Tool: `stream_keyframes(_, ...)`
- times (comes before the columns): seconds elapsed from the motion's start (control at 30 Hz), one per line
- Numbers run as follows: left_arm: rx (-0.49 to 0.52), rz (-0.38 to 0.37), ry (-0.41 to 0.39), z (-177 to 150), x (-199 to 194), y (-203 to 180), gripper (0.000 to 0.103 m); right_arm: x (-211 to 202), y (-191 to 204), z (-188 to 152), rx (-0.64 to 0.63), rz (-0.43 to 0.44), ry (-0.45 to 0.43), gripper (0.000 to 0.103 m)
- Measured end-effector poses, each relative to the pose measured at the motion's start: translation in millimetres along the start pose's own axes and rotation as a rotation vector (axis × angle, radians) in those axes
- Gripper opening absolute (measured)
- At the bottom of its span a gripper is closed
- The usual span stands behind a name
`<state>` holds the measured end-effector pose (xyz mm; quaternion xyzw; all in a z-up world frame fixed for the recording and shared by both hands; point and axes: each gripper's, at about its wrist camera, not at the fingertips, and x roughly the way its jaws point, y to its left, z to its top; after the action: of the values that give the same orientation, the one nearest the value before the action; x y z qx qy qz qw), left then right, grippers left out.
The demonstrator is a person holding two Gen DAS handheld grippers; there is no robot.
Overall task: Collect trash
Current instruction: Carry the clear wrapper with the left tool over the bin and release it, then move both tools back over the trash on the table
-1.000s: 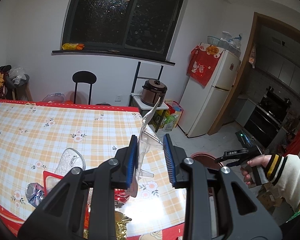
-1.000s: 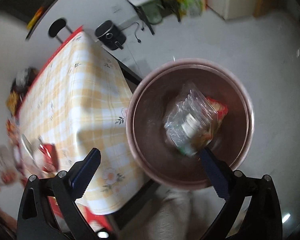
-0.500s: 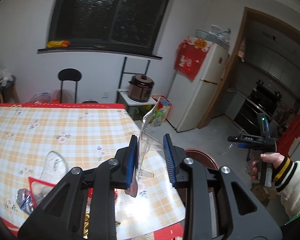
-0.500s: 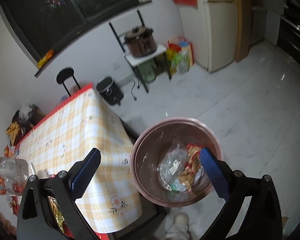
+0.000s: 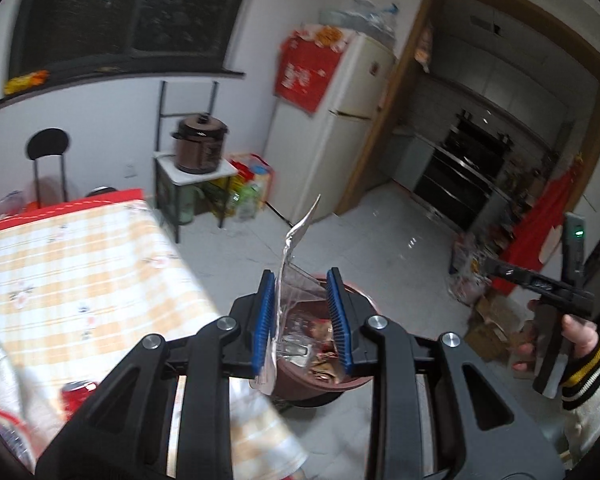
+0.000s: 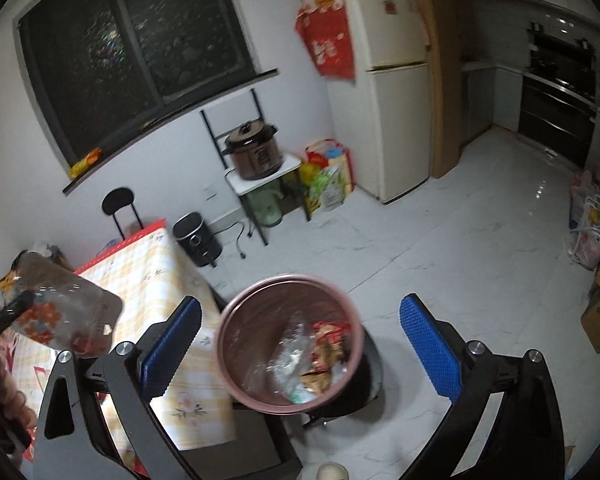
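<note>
My left gripper (image 5: 300, 316) is shut on a clear plastic wrapper (image 5: 290, 280) and holds it upright above the brown trash bin (image 5: 316, 384), beside the table corner. The wrapper also shows in the right wrist view (image 6: 60, 316) at the far left, printed with red shapes. My right gripper (image 6: 300, 348) is open and empty, held high over the trash bin (image 6: 288, 340). The bin holds a clear bag and red wrappers (image 6: 312, 356).
A table with a yellow checked cloth (image 5: 72, 272) stands left of the bin, with a red can (image 5: 78, 390) and more trash at its near end. A rice cooker on a stand (image 6: 256, 156), a fridge (image 6: 388, 80) and an air fryer (image 6: 196, 238) line the far wall.
My left gripper has swung right with the wrapper, from over the table to over the bin. My right gripper has risen and tilted up away from the bin.
</note>
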<state>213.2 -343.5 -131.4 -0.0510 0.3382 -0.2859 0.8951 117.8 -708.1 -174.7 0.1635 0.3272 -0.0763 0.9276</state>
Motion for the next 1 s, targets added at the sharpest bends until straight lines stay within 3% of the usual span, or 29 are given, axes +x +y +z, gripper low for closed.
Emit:
stream_keyframes(0.47,0.055,-0.049,0.151,0,149,-63,0.031,-43,-109,-13,0.104,-0.137,-0.048,0.098)
stream_keyframes(0.53,0.066,-0.031,0.166,2,167,-69,0.044,-45,-114,-15,0.114,-0.141,-0.053,0.098)
stream_keyframes(0.57,0.07,-0.027,0.164,3,174,-74,0.066,-46,-117,-16,0.118,-0.144,-0.056,0.098)
stream_keyframes(0.6,0.074,-0.032,0.15,5,177,-79,0.075,-46,-119,-16,0.121,-0.148,-0.059,0.098)
stream_keyframes(0.67,0.085,-0.039,0.119,10,171,-84,0.078,-47,-119,-15,0.123,-0.146,-0.063,0.098)
stream_keyframes(0.8,0.08,-0.043,0.042,25,139,-84,0.095,-46,-112,-13,0.12,-0.133,-0.081,0.098)
stream_keyframes(1.0,0.086,0.033,-0.059,36,72,-64,0.097,-34,-84,-1,0.082,-0.081,-0.093,0.098)
